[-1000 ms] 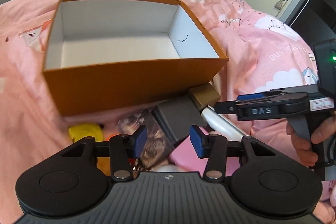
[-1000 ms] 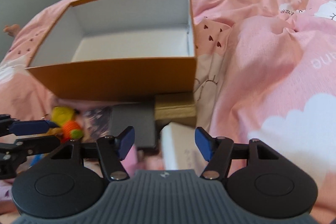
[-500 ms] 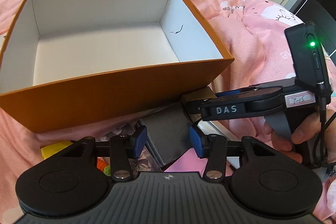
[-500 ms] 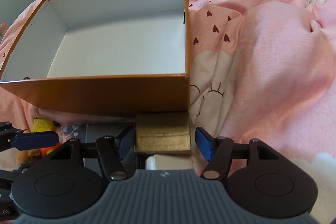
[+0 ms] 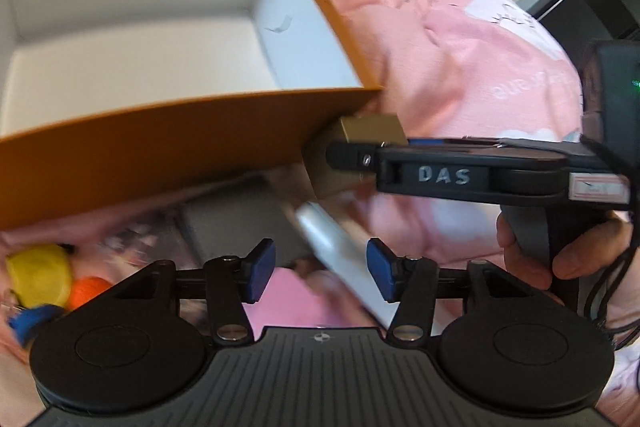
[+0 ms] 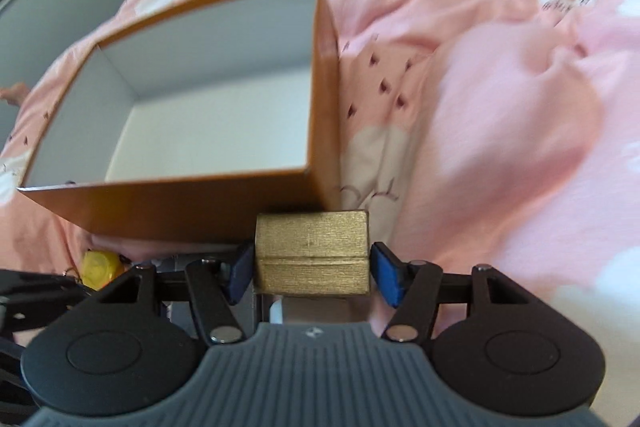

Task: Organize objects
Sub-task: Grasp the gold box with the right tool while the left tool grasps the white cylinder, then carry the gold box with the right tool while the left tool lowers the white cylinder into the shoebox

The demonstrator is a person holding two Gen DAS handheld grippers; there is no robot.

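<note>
A small yellow toy [image 5: 38,273] lies on the pink blanket [image 5: 460,75] by the left gripper [image 5: 316,271], whose blue fingers are apart over a grey flat box [image 5: 240,223], while the big orange cardboard box [image 6: 180,203] stands open, and just beside its corner the right gripper [image 6: 312,271] has its fingers on both sides of the little gold box [image 6: 312,255], though I cannot tell if they squeeze it.

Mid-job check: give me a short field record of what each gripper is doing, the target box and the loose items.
right gripper: blue pads either side of the small gold box, contact or very near
gold box: just outside the orange box's near right corner
left gripper: open, empty, above the pile
orange box: open top, white inside, nothing visible in it
pile in front of box: grey flat box, white box, yellow toy; blurred
surface: pink bedspread
</note>
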